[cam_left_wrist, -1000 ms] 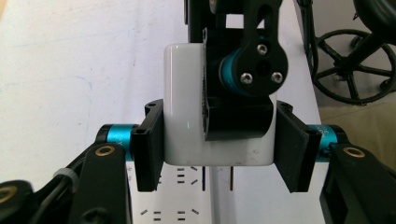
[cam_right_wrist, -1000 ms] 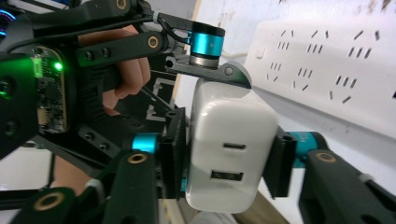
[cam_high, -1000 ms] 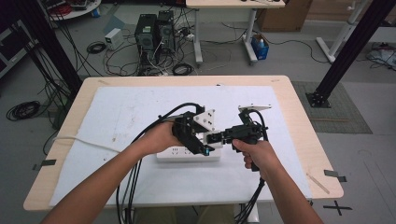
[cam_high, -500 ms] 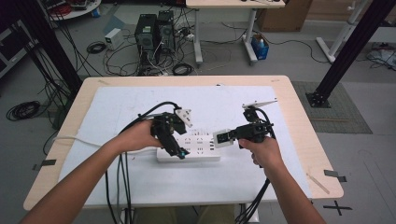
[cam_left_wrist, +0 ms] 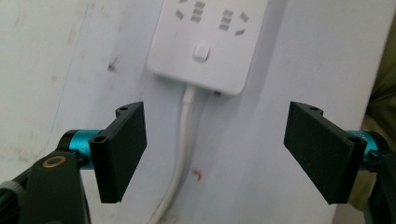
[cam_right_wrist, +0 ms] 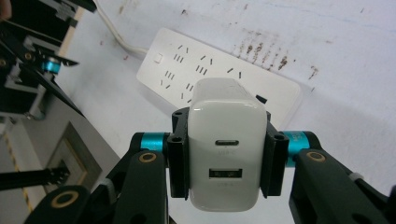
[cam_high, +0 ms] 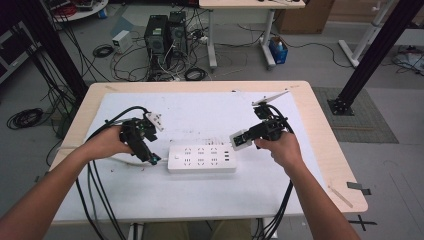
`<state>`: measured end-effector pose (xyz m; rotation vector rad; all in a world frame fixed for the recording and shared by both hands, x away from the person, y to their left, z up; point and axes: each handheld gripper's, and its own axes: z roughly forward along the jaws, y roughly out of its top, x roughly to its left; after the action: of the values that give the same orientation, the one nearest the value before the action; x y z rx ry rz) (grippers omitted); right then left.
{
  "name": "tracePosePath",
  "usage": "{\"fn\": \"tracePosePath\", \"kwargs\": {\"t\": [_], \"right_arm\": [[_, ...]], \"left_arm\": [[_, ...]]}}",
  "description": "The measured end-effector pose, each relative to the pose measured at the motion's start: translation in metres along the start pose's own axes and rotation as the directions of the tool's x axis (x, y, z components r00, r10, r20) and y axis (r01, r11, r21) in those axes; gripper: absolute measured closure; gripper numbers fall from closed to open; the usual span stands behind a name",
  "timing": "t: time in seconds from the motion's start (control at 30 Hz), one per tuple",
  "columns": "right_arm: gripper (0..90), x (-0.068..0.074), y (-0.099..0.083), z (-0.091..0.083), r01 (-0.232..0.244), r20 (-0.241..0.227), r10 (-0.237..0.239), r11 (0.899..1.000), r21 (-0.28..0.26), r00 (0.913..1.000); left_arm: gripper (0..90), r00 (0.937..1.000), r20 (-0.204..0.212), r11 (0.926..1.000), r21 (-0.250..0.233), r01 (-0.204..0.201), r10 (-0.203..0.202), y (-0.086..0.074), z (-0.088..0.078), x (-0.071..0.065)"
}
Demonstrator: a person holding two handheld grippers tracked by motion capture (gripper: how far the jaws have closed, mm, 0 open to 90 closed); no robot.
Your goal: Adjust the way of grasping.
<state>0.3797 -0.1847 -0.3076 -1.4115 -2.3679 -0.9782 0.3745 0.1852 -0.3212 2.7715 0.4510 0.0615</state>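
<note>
Right tongs (cam_right_wrist: 226, 154) clamped on white charger (cam_right_wrist: 225, 154) above power strip (cam_high: 201, 158), left tongs (cam_left_wrist: 224, 154) spread wide, empty

Table (cam_high: 300, 100): in the middle of the scene, floor around it.
Power strip (cam_high: 202, 158): on the table, centre, lengthwise left to right.
Cord (cam_left_wrist: 180, 158): leaves the strip's left end, runs left along the table.
Left gripper (cam_high: 148, 152): just left of the strip's left end, above the cord.
Right gripper (cam_high: 239, 140): above the strip's right end.
Charger (cam_right_wrist: 226, 149): between the right gripper's jaws, over the strip.
Computers (cam_high: 167, 32): on the floor, beyond the table's far edge.
</note>
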Motion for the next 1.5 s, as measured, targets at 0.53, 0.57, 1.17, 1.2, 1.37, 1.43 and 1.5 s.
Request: {"fn": "tracePosePath", "kwargs": {"t": [0.53, 0.57, 1.17, 1.2, 1.37, 1.43, 1.5], "right_arm": [[62.2, 0.015, 0.042, 0.013, 0.129, 0.112, -0.144, 0.983, 0.131, 0.9832], [62.2, 0.016, 0.043, 0.014, 0.141, 0.114, -0.156, 0.981, 0.136, 0.9811], [62.2, 0.032, 0.056, 0.046, 0.380, 0.132, -0.431, 0.877, 0.295, 0.8928], [62.2, 0.031, 0.056, 0.048, 0.391, 0.130, -0.444, 0.869, 0.303, 0.8864], [62.2, 0.033, 0.057, 0.055, 0.416, 0.123, -0.477, 0.845, 0.337, 0.8703], [62.1, 0.032, 0.058, 0.056, 0.423, 0.119, -0.486, 0.838, 0.345, 0.8658], [62.2, 0.032, 0.058, 0.056, 0.423, 0.116, -0.485, 0.838, 0.346, 0.8668]], "left_arm": [[21.4, 0.9979, -0.024, 0.9957, 0.070, 0.061, -0.060, -0.046, -0.009, 0.021], [21.4, 0.9973, -0.027, 0.9956, 0.063, 0.069, -0.068, -0.048, -0.008, 0.021], [21.4, 0.9963, -0.019, 0.9945, 0.062, 0.085, -0.083, -0.064, 0.002, 0.024], [21.4, 0.9972, -0.022, 0.9951, 0.067, 0.073, -0.072, -0.064, 0.002, 0.025], [21.4, 0.9967, -0.023, 0.9951, 0.059, 0.079, -0.078, -0.062, 0.003, 0.022], [21.4, 0.9975, -0.021, 0.9953, 0.068, 0.069, -0.068, -0.062, 0.002, 0.022], [21.5, 0.9964, -0.024, 0.9952, 0.052, 0.083, -0.082, -0.063, 0.002, 0.021]]}}
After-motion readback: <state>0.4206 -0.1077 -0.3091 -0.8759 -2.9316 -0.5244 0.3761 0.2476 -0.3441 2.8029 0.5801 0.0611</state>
